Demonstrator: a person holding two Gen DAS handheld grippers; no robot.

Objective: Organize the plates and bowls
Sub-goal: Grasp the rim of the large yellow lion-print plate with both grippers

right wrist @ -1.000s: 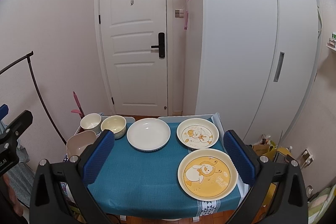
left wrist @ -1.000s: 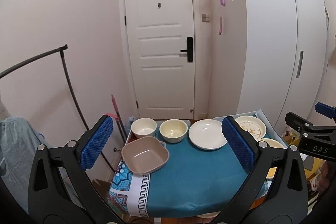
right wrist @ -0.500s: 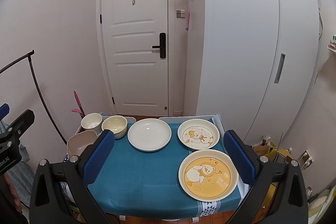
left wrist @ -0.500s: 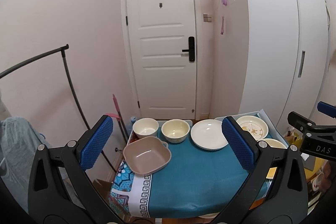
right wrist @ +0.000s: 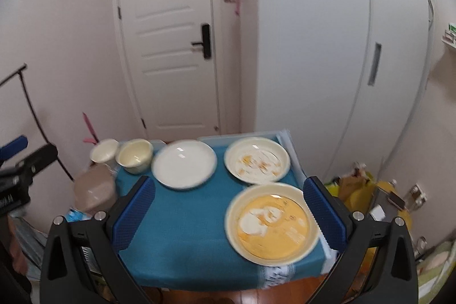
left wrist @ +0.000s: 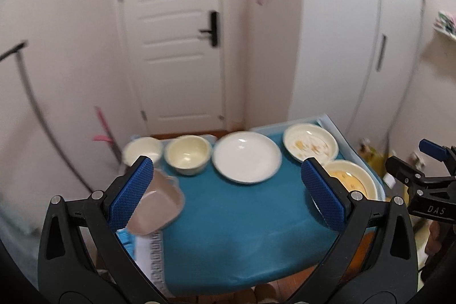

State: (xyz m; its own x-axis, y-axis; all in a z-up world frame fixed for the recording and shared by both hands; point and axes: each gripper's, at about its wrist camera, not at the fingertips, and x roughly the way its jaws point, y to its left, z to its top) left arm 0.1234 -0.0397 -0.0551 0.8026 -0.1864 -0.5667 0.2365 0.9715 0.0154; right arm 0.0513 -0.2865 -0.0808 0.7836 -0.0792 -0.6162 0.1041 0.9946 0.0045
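Observation:
A small table under a teal cloth [left wrist: 233, 218] [right wrist: 185, 221] holds the dishes. Along its far edge stand a white bowl [left wrist: 141, 150] [right wrist: 104, 150], a cream bowl [left wrist: 188, 154] [right wrist: 134, 155], a plain white plate [left wrist: 246, 156] [right wrist: 183, 163] and a cream plate with a cartoon print [left wrist: 310, 142] [right wrist: 256, 158]. A pinkish square bowl [left wrist: 158, 208] [right wrist: 94, 190] sits at the left edge. A yellow cartoon plate [left wrist: 350, 180] [right wrist: 272, 222] lies at the front right. My left gripper [left wrist: 228, 197] and right gripper [right wrist: 228, 214] hover open above the near side, holding nothing.
A white door [left wrist: 173, 33] and a tall white wardrobe [right wrist: 327, 33] stand behind the table. A black rail [left wrist: 25, 84] leans at the left wall. Bags and clutter [right wrist: 370, 190] lie on the floor to the right.
Both views have tilted down and shifted closer to the table, with motion blur. The dishes have not moved and both grippers stay open.

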